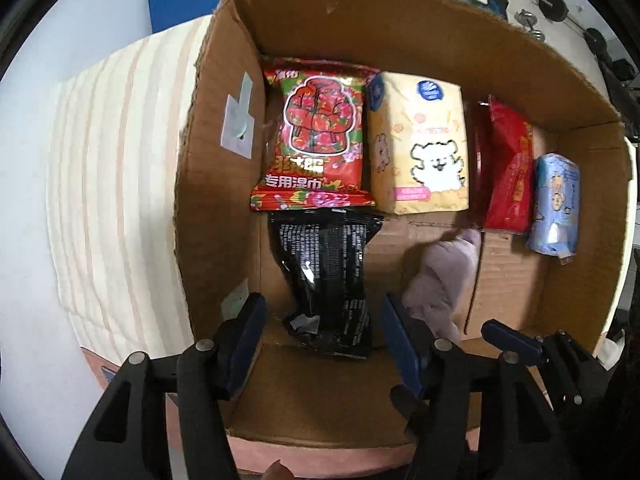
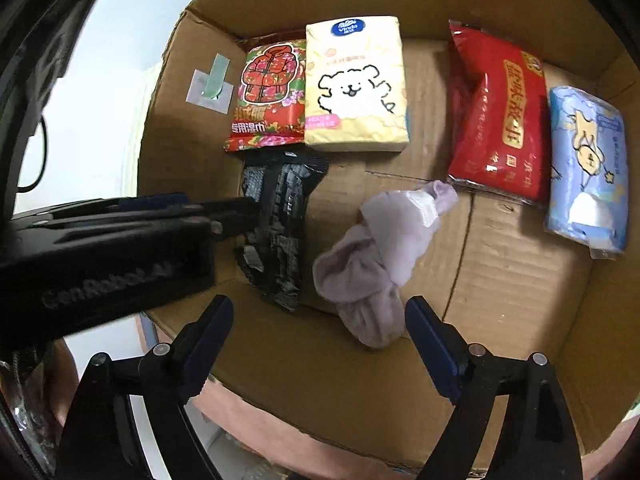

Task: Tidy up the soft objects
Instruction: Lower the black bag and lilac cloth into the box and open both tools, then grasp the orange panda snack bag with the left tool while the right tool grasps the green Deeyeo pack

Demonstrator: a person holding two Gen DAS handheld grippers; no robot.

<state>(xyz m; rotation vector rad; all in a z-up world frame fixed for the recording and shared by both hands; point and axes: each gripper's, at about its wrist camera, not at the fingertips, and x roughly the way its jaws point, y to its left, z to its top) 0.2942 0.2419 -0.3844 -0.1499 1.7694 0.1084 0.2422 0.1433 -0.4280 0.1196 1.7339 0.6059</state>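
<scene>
Cardboard box [image 2: 520,280], contents: black wet-wipe pack [image 1: 326,276] along the left wall, long axis running from near wall toward far wall, its far end touching the red floral wet-wipe pack [image 1: 316,136]; yellow tissue pack [image 2: 354,84] beside that. Lilac sock [image 2: 372,264] lies mid-floor, angled toward the red pouch [image 2: 500,120] and blue tissue pack [image 2: 586,168]. Left gripper [image 1: 322,336] spread, straddling the black pack's near end; right gripper [image 2: 320,328] spread, astride the sock's near end.

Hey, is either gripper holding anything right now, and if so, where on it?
Nothing is held. The left gripper is open around the black packet; the right gripper is open by the lilac cloth.
</scene>
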